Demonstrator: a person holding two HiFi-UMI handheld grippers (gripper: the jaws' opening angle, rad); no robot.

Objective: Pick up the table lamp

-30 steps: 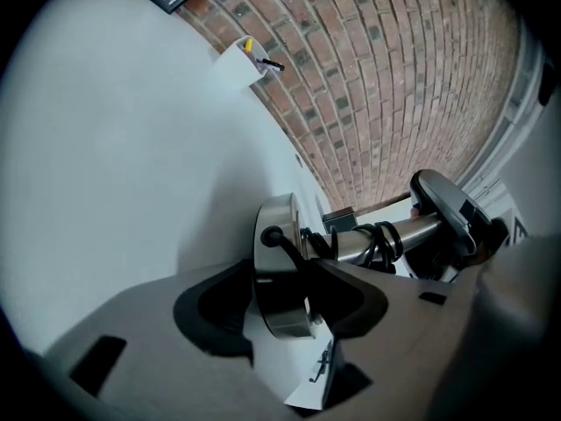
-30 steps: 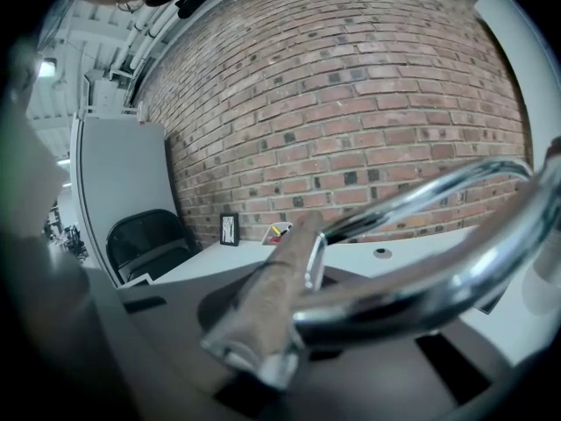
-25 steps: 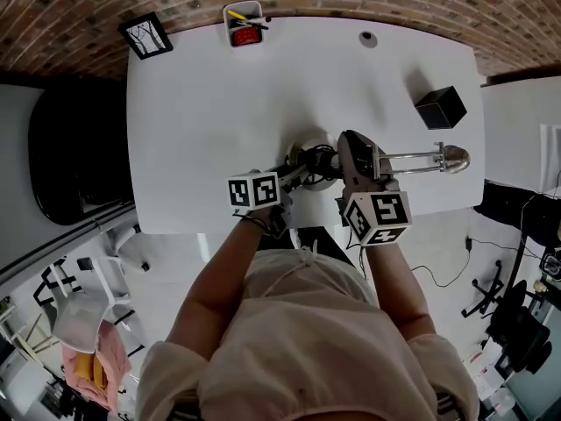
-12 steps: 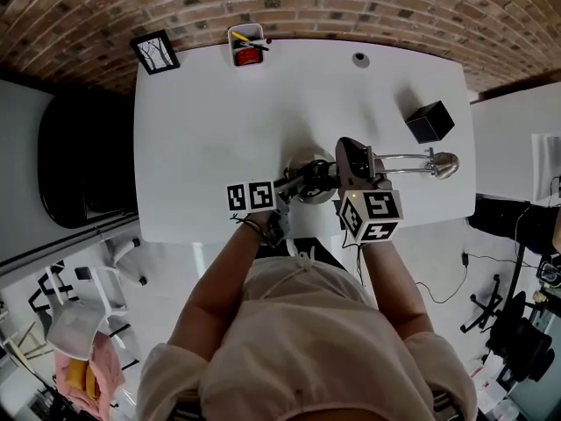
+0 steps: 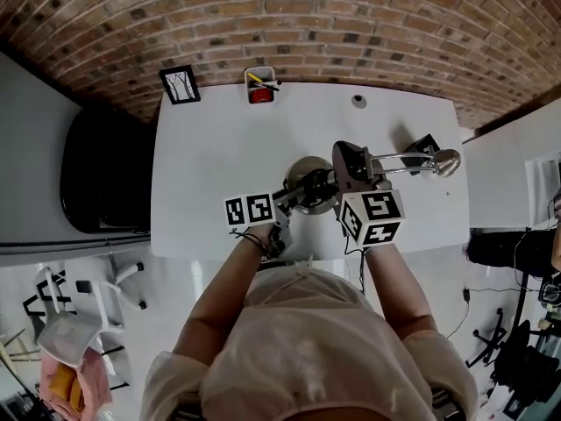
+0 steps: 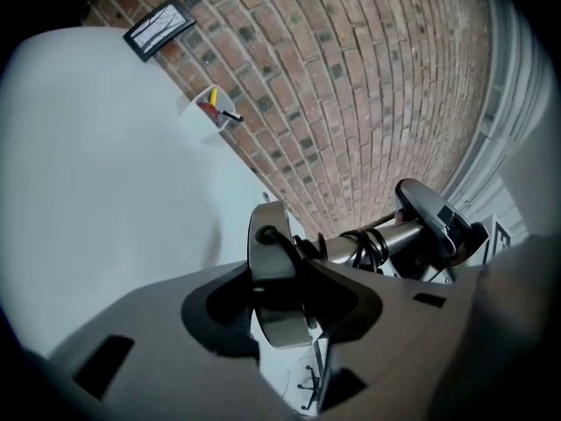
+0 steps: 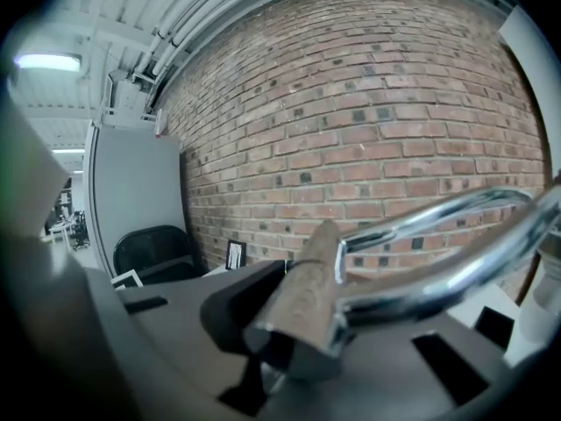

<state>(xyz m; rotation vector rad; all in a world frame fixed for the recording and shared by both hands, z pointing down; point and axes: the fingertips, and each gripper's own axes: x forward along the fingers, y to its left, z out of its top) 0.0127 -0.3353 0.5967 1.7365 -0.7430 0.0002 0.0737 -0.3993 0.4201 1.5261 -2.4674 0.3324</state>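
Over the bench's (image 5: 219,139) near edge, left gripper (image 5: 294,193), half-open, clamps the table lamp (image 5: 308,170) base; right gripper (image 5: 355,167), nearly closed, pinches its arm; uneven lifting could wrench it free.

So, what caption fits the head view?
Left gripper has just closed on the lamp base, right gripper grips the lamp arm, above the white table.

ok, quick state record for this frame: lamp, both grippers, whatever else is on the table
lamp: held by both grippers, base tipped on edge and off the table
left gripper: shut on the base; jaws have just been closing
right gripper: shut on the lamp's arm
others on table: frame and pen cup at far edge, black cube at right
task: lamp looks picked up
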